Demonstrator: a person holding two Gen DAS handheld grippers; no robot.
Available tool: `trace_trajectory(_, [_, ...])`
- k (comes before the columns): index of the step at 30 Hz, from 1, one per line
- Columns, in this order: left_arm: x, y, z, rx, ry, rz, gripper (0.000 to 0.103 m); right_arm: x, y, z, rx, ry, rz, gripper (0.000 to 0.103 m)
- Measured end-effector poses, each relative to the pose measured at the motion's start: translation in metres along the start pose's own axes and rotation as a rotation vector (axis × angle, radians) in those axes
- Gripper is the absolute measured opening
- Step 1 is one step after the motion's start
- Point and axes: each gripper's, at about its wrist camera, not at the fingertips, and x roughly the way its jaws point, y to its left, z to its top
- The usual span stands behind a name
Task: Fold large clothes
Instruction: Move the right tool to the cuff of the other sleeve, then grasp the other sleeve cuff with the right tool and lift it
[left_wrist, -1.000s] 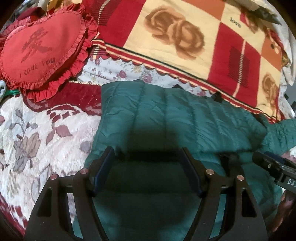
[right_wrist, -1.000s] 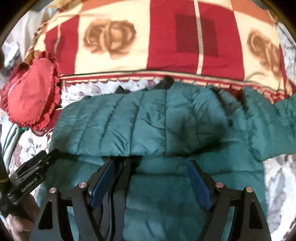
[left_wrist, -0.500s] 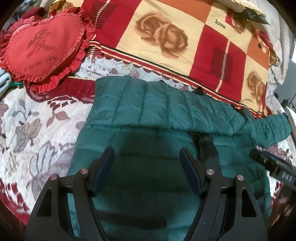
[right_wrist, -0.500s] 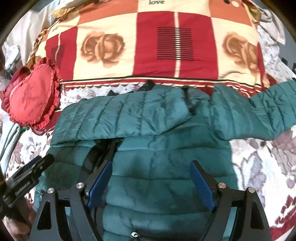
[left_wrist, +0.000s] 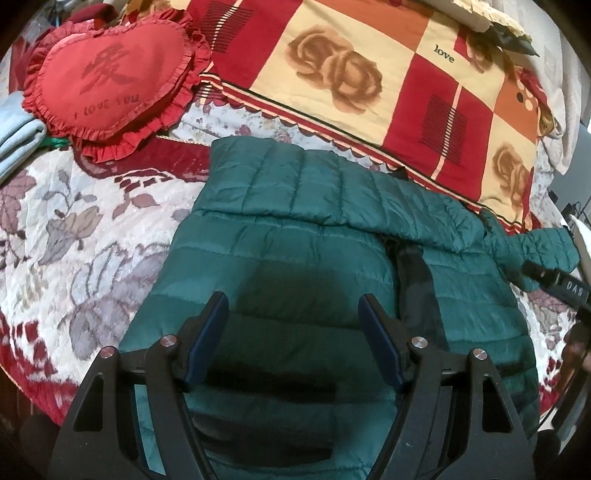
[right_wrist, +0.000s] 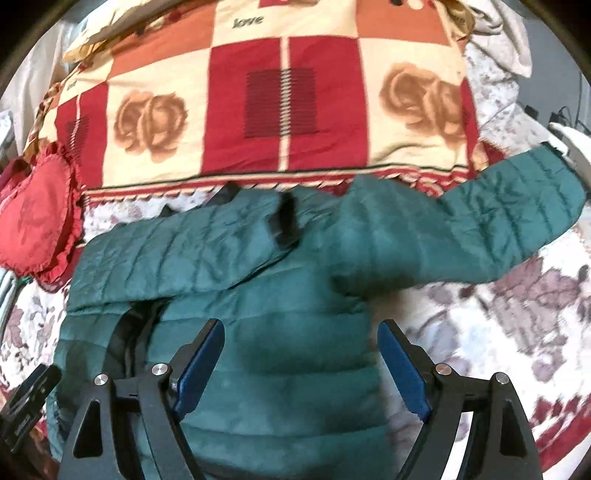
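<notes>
Fingers (right_wrist: 207, 354) of the right gripper (right_wrist: 299, 363) stand wide apart with nothing between them, hanging above the lower middle of the frame over the body of the green quilted jacket (right_wrist: 280, 354). The left gripper (left_wrist: 293, 332) shows the same state: its blue pads are spread and empty over the jacket's body in the lower centre of its own view. The jacket lies flat on the floral bedspread (left_wrist: 66, 236), its front opening running as a dark strip toward the collar. One sleeve is already laid across the chest, a band from centre left to centre right in the left wrist view. The other sleeve (right_wrist: 480, 236) is not yet folded; it stretches out to the upper right of the right wrist view, its long axis slanting from the shoulder near frame centre up to the cuff at the right edge. That sleeve lies ahead and to the right of the right gripper, so the right hand looks the nearer one to take it. In the left wrist view the sleeve shows only small at far right.
</notes>
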Motion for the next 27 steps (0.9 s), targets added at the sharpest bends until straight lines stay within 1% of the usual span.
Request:
trace_trajectory(4, [-0.002,0.002,-0.003,-0.005,0.004,-0.004,0.073,0.000,-0.030,0.011,0.030,-0.017,-0.052,0.083])
trace_trajectory(8, [-0.001,0.004,-0.005,-0.029,0.021,-0.028,0.073,0.002,-0.076,0.022,0.101,-0.039,-0.125,0.083])
trace_trajectory(14, [0.003,-0.001,-0.006,-0.014,0.032,-0.030,0.073,0.006,-0.141,0.042,0.209,-0.045,-0.259,0.083])
trace_trajectory(17, [0.004,-0.001,-0.007,-0.015,0.036,-0.035,0.073,0.005,-0.165,0.049,0.241,-0.055,-0.312,0.083])
trace_trajectory(23, [0.010,-0.001,-0.008,-0.014,0.055,-0.032,0.073,0.006,-0.204,0.063,0.296,-0.072,-0.384,0.083])
trace_trajectory(25, [0.012,0.000,-0.010,-0.014,0.060,-0.028,0.073,0.005,-0.213,0.066,0.309,-0.080,-0.396,0.083])
trace_trajectory(27, [0.014,0.001,-0.010,-0.019,0.068,-0.027,0.073,0.004,-0.222,0.068,0.334,-0.093,-0.397,0.086])
